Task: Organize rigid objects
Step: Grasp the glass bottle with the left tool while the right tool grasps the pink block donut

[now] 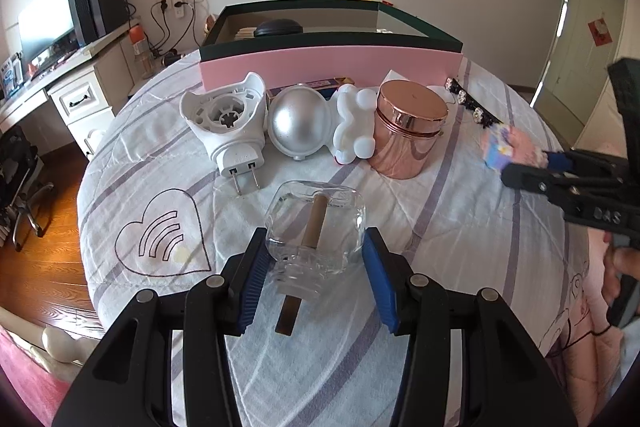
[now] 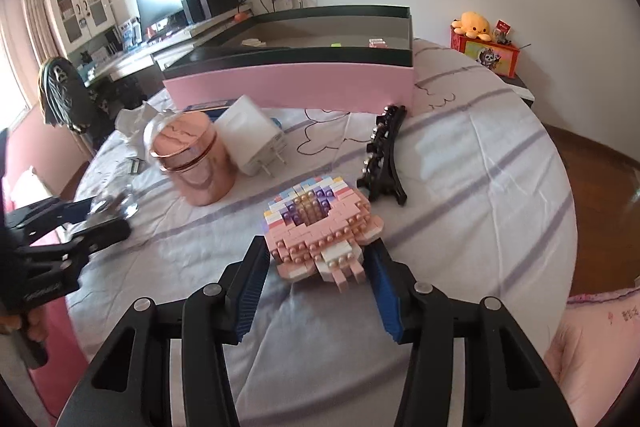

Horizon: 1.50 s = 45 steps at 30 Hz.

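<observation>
Glass bottle [image 1: 316,227] with a brown stick inside sits between the left gripper [image 1: 316,279] jaws, clenched on its sides, low over the striped bedsheet [image 1: 460,211]. Right gripper [image 2: 318,267] jaws grasp a pink brick model [image 2: 316,223] — near the copper jar [image 2: 192,163] and black stand [image 2: 384,155], before the pink box [image 2: 288,87].

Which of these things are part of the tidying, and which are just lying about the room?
Part of the job:
- glass bottle in the left tool
- pink brick model in the right tool
- rose-gold jar
- white plug-in holder
- silver dome
- pink box

Just lying about:
- monitor
- yellow octopus plush
- office chair
</observation>
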Each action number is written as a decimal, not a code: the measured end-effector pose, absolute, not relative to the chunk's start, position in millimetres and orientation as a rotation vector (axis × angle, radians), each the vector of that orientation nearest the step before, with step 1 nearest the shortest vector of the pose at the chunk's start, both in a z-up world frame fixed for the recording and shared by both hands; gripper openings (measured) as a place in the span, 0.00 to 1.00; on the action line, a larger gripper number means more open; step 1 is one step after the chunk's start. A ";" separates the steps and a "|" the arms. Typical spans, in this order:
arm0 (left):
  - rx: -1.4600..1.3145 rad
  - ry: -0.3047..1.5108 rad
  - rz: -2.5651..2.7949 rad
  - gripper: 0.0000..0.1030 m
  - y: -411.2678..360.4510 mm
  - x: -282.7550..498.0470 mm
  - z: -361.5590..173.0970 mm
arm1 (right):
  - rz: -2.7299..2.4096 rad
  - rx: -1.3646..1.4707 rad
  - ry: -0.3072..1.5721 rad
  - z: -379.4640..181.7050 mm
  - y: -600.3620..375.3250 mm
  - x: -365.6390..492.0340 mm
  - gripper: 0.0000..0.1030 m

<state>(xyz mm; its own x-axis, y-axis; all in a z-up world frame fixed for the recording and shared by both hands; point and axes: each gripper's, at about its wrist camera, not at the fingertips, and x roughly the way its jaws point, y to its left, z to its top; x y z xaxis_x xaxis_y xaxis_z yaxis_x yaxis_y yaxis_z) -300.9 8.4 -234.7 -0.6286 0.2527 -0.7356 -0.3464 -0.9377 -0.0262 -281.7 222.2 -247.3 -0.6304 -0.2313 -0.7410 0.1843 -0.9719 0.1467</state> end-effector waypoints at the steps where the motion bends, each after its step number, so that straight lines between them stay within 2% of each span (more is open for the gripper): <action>1: -1.130 0.162 2.564 0.47 8.5 -302.4 -235.2 | -2.652 1.208 -0.085 -247.2 222.5 -280.4 0.49; 6: -1.132 0.158 2.558 0.53 11.9 -308.3 -236.3 | -2.674 1.216 -0.065 -249.3 219.4 -287.8 0.51; 9: -1.128 0.149 2.556 0.58 13.3 -312.1 -236.7 | -2.706 1.220 -0.025 -249.9 215.5 -294.1 0.60; 11: -1.122 0.145 2.560 0.58 13.8 -314.8 -237.7 | -2.728 1.222 0.002 -250.6 214.4 -297.2 0.62; 13: -1.113 0.151 2.568 0.51 14.5 -317.0 -238.6 | -2.735 1.224 0.017 -251.7 213.7 -299.9 0.62; 24: -1.077 0.146 2.565 0.51 8.3 -310.4 -228.4 | -2.735 1.173 -0.036 -247.2 216.0 -294.3 0.60; 45: -0.884 0.100 2.623 0.51 -5.0 -291.7 -167.7 | -2.705 0.990 -0.040 -187.0 198.8 -272.4 0.61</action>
<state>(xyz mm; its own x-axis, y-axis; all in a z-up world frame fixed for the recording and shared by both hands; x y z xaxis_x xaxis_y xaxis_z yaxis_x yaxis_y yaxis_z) -291.7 -5.0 -167.7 -0.7348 0.3216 -0.5971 -0.3661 -0.9292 -0.0500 -272.4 198.8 -187.0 -0.7339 -0.2520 -0.6308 0.2332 -0.9657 0.1145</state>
